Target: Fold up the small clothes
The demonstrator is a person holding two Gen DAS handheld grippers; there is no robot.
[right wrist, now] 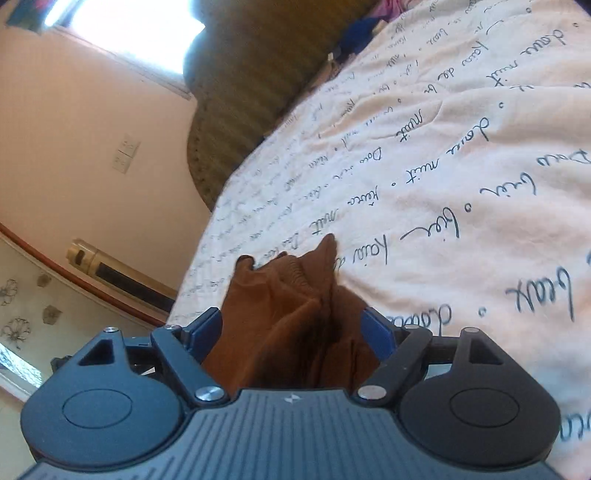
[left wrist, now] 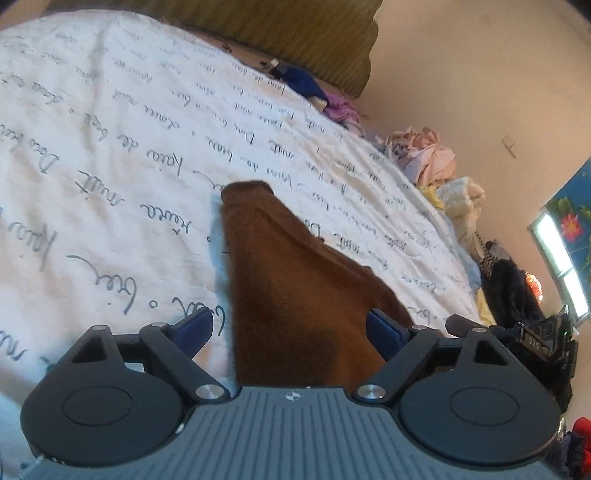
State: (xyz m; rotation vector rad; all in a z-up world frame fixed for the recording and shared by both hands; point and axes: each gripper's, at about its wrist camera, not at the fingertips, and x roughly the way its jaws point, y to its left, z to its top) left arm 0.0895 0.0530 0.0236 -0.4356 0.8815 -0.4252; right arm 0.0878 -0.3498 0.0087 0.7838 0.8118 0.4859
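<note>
While both sets of tongs are standing spread wide, the brown garment [left wrist: 295,280] is lying on the bed [left wrist: 110,147] and running up between each pair of blue pads without being pinched. The left tongs [left wrist: 291,328] are straddling a smooth, flat strip of it; the right tongs [right wrist: 293,332] are straddling a bunched, pleated end.

With nothing clamped, any pull now is likely doing nothing, and closing on the bunched end risks catching several layers at once, locking creases into the fold. The pads could also be snagging the bedcover beneath.

Only the left view is showing the heap of other clothes [left wrist: 432,155] along the far bed edge. Only the right view is showing the garment's ribbed, crumpled end [right wrist: 295,273] and the window [right wrist: 129,29].
</note>
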